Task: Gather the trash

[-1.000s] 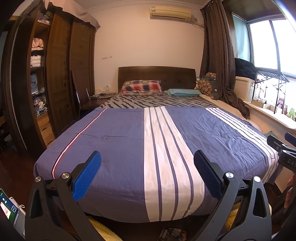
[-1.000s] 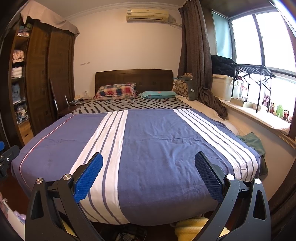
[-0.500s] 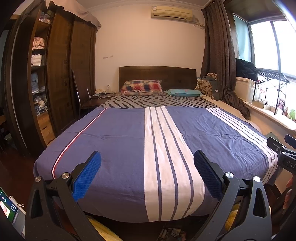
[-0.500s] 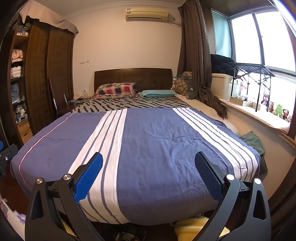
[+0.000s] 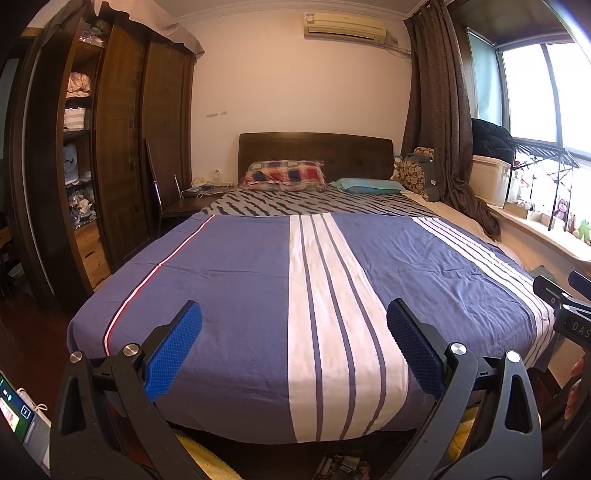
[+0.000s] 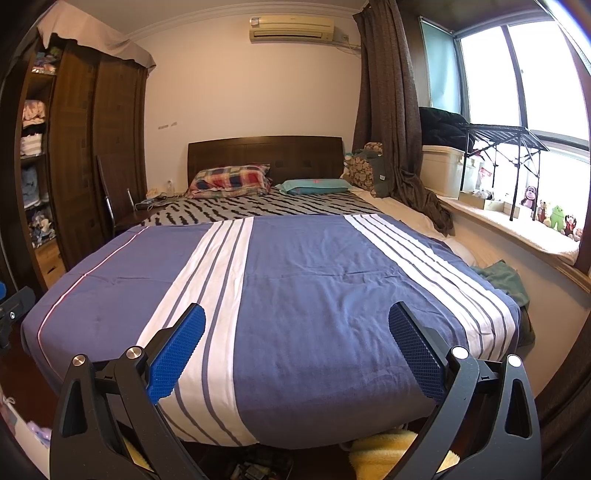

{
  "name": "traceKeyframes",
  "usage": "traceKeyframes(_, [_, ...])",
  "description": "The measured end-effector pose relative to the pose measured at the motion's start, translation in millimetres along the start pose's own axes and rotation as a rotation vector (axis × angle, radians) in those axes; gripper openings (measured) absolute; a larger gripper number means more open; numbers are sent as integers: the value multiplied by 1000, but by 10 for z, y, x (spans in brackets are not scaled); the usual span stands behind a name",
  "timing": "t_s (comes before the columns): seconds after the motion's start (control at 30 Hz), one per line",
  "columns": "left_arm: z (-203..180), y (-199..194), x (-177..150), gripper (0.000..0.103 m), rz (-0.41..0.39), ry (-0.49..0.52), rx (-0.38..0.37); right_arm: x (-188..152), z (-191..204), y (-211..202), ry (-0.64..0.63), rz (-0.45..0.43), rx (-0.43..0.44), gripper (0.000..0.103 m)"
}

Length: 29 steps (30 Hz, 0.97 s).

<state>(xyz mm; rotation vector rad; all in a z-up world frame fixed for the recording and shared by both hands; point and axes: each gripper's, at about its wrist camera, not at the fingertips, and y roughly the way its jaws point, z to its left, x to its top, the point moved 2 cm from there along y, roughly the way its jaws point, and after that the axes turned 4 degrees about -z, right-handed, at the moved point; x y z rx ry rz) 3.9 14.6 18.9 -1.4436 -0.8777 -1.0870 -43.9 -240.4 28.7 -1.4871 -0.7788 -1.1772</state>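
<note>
While both tools were held at the foot of the bed [image 5: 236, 295], the left gripper [image 5: 293, 349] was seen with its jaws spread wide and nothing between them, its blue pads [image 5: 173, 350] framing the blue-and-white striped cover [image 5: 332, 302]. The right gripper [image 6: 295, 350] was likewise held wide apart and empty above the same cover [image 6: 314, 295]. No trash could be made out on the bed; only some dark, unclear clutter [image 5: 343, 467] was visible on the floor at 6 o'clock, under the bed's edge, beside a yellow towel [image 6: 380, 448], and what it was could not be told. A plaid pillow [image 5: 284, 175] and a teal pillow [image 5: 369, 184] were laid against the headboard [image 5: 314, 151] at 12 o'clock. A dark wardrobe [image 5: 122, 147] was placed at 10 o'clock, a brown curtain [image 6: 391, 110] at 1 o'clock, and small toys [image 6: 554, 216] were lined along the windowsill [image 6: 517, 229] at 3 o'clock. An air conditioner [image 6: 291, 27] was mounted high on the far wall.
</note>
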Motion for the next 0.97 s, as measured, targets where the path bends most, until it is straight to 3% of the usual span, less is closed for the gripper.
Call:
traceKeyframes(0.63, [36,43,21,95,-1,-6,25,-27,-25,51,5,8,-5,100])
traceKeyframes(0.97, [124,156,-33,95,54,-30,12,-103,36,112,0,27,10,100])
